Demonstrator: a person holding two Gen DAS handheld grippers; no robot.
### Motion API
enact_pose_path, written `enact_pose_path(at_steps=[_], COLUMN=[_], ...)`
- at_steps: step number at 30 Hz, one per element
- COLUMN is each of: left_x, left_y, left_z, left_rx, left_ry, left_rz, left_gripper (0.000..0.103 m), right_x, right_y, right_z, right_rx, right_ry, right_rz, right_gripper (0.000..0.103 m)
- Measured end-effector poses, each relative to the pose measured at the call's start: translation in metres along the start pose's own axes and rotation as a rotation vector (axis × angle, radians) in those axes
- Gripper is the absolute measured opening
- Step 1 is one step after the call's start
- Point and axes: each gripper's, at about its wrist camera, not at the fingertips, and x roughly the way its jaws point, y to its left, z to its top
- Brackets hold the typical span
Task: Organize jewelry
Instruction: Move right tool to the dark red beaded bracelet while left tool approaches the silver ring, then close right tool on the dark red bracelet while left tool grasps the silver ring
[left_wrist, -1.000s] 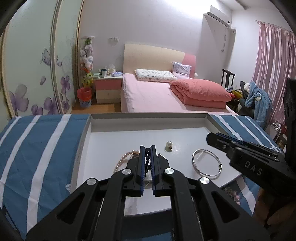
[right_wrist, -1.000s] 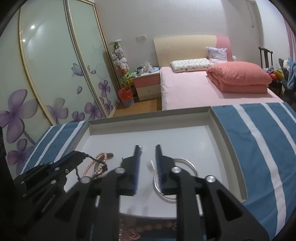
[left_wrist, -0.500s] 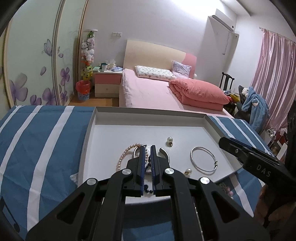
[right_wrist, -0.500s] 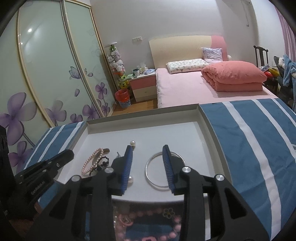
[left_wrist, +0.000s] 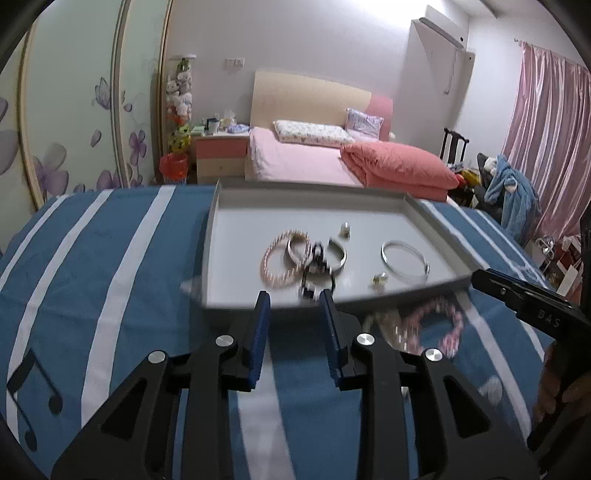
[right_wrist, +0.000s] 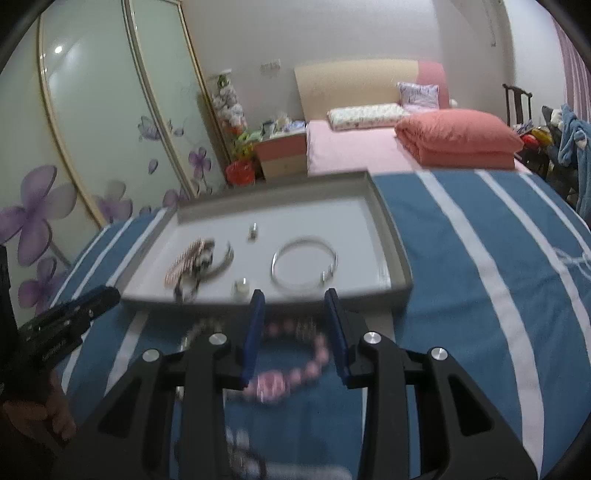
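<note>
The pink bead bracelet (right_wrist: 291, 373) is smeared by motion blur, partly behind the right gripper's fingers (right_wrist: 252, 332); the dark tangle (left_wrist: 316, 273) in the tray (beads, perhaps) stays unclear.

Left tongs (left_wrist: 294, 299) opened, dropping the black bracelet (left_wrist: 317, 274); both pulled back.

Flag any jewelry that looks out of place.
A pink beaded bracelet lies on the striped blue cloth just outside the white tray, near its front edge, while the other pieces sit inside. In the tray, the pearl bracelet, cuffs and black beads overlap in a heap; the silver bangle lies apart.
</note>
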Motion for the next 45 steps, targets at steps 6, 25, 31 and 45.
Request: enact_pose_path(at_steps=[6,25,31,45], left_x=[-0.013,-0.025,-0.019,-0.016], left_y=[0.007,0.001,-0.001,-0.024], left_z=[-0.019,-0.046,-0.048,-0.050], left_rx=[-0.004,0.009,0.009,0.071], left_ry=[0.036,0.074,0.092,0.107], left_rz=[0.013,0.039,0.042,0.001], left_gripper=[0.039,0.051,0.054,0.056], right_x=[-0.015,-0.010,-0.011,-0.011], right_y=[0.013,0.068,0.066,0.028], right_z=[-0.039,-0.093,-0.093,-0.076], right_rx=[-0.067,-0.313,-0.303,-0.207], right_ry=[0.093,0.221,0.220,0.184], right_rz=[0.035,0.039,0.046,-0.049], right_gripper=[0.034,0.078,0.078,0.012])
